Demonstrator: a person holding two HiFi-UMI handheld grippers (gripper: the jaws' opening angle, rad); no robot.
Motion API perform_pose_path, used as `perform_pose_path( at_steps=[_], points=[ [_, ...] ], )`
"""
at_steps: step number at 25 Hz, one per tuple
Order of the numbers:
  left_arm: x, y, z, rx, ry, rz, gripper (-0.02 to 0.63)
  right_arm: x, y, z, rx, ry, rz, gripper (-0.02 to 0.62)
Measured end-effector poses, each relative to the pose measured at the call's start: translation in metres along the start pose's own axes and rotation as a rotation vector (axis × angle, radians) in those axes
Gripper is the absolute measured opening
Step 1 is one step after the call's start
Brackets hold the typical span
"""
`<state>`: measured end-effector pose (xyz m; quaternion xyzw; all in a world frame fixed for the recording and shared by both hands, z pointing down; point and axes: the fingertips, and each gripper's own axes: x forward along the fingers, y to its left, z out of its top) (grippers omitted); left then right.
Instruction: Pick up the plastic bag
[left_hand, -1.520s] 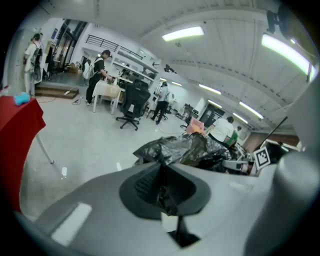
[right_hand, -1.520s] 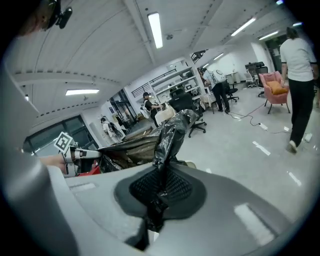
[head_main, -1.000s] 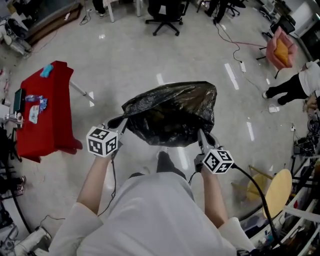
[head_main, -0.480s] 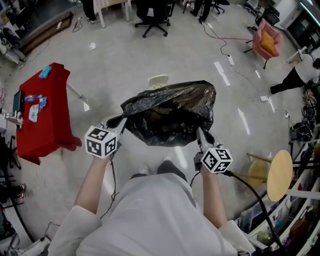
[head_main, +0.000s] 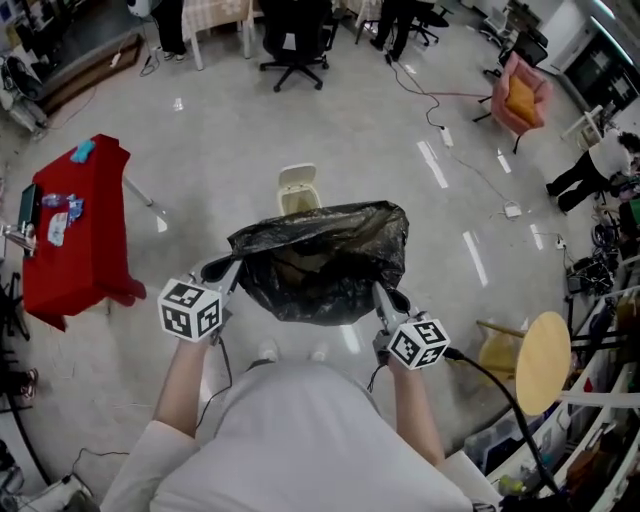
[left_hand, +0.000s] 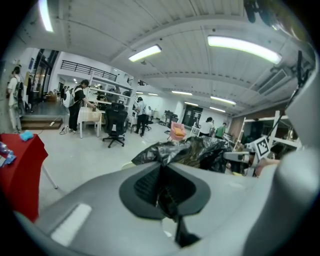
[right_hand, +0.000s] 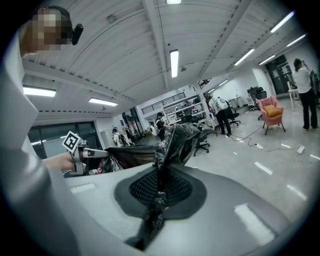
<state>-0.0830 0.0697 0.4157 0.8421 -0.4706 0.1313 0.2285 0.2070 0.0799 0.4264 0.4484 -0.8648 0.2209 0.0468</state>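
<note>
A black plastic bag (head_main: 320, 260) hangs in the air in front of the person, stretched between both grippers and well above the floor. My left gripper (head_main: 226, 268) is shut on the bag's left rim, and my right gripper (head_main: 386, 296) is shut on its right rim. In the left gripper view the dark pads (left_hand: 150, 186) pinch a fold of the black film, and the bag (left_hand: 192, 151) bulges beyond them. In the right gripper view the bag (right_hand: 176, 140) rises out of the shut gripper (right_hand: 160, 189), with a crumpled strip trailing back between the pads.
A red-draped table (head_main: 75, 240) stands at the left. A small cream bin (head_main: 298, 187) sits on the floor just beyond the bag. At the right are a round wooden stool (head_main: 543, 362), a pink armchair (head_main: 520, 95) and floor cables (head_main: 450, 100). An office chair (head_main: 292, 40) stands far ahead.
Both grippers have carried the bag forward across the room and slightly up. The cream bin has come into view beyond the bag. The grips are unchanged.
</note>
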Motion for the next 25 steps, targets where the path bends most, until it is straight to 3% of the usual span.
perform_pose_path(
  at_steps=[25],
  points=[
    [0.013,-0.031,-0.003,0.02,0.016,-0.026,0.006,-0.012,-0.006,0.001,-0.015,-0.039,0.042,0.002]
  ],
)
